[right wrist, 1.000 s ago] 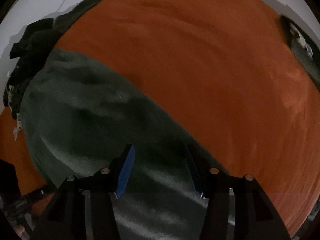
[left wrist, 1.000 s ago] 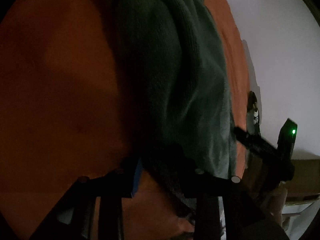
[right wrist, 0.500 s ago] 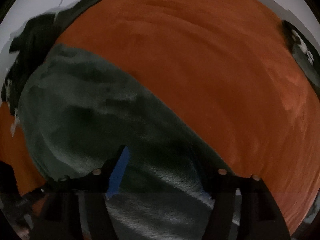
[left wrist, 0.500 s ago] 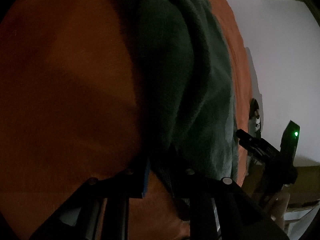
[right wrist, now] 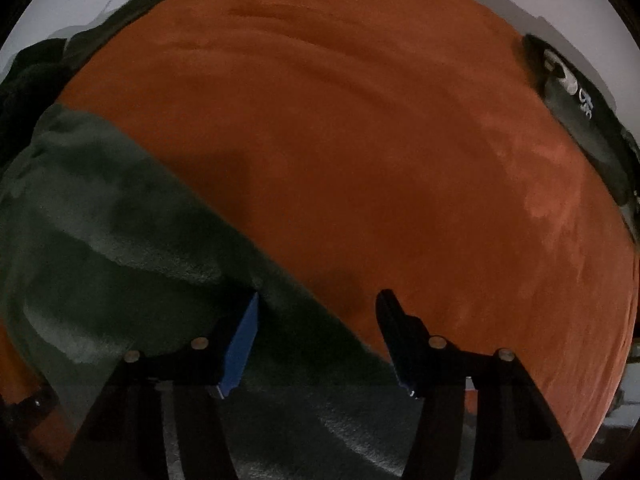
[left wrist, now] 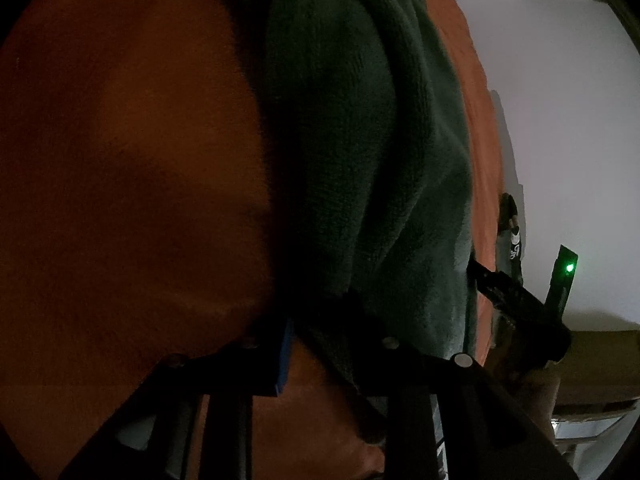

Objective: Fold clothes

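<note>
A dark green knit garment (left wrist: 360, 152) lies in thick folds on an orange cover (left wrist: 120, 160) that spreads over the whole surface; what is under the cover I cannot tell. In the left wrist view the left gripper (left wrist: 332, 344) has a fold of the garment's edge between its jaws. The gap is narrow and the jaws are opening a little, but the place is so dark that I cannot tell if the pads press the cloth.

In the right wrist view the right gripper (right wrist: 316, 320) points steeply down at the garment's (right wrist: 120, 248) long edge. Its jaws stand fairly wide and are closing. The blue left pad (right wrist: 240, 340) is beside the cloth, and the right finger is over the orange cover (right wrist: 360, 140). The cloth lies between them, not yet pinched.

A black printed garment (right wrist: 580, 120) lies well apart at the far right rim.
</note>
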A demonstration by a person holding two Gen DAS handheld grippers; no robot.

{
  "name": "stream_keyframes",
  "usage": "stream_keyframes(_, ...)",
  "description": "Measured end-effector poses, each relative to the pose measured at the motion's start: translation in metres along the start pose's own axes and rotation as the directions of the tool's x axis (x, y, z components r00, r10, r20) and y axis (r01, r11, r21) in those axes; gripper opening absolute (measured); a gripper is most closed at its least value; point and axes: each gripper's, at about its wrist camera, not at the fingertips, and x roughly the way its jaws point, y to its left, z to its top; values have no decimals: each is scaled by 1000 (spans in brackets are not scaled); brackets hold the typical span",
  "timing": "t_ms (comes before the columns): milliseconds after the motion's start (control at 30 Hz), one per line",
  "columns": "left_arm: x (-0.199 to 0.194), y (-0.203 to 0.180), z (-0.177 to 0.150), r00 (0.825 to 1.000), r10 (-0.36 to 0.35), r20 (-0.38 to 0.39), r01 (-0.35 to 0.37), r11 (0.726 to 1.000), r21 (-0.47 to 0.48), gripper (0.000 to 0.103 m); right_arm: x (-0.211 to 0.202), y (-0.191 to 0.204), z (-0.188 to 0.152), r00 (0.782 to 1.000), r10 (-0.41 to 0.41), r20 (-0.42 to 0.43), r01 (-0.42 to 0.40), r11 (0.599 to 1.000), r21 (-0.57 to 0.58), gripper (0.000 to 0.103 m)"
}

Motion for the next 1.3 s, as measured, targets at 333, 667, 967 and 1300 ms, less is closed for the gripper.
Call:
stream_keyframes(333, -3, 8, 4, 999, -27, -31, 26, 1000, -17, 26, -77, -7, -59, 976, 170, 133, -182, 980, 84, 67)
stream_keyframes(667, -51, -23, -27, 998, 54, 17, -56, 984, 167, 29, -122, -30, -129, 959, 235, 158, -256, 959, 123, 67)
stream_keyframes(967, -2, -108, -67, 1000, 30, -9, -27, 969, 246, 38, -139, -40, -164, 953, 252, 168, -275, 953, 128, 67)
stream_keyframes(1300, 23, -111, -70, 996, 83, 30, -88, 970, 228, 41, -136, -70, -196, 974, 174, 143, -188, 978, 93, 69)
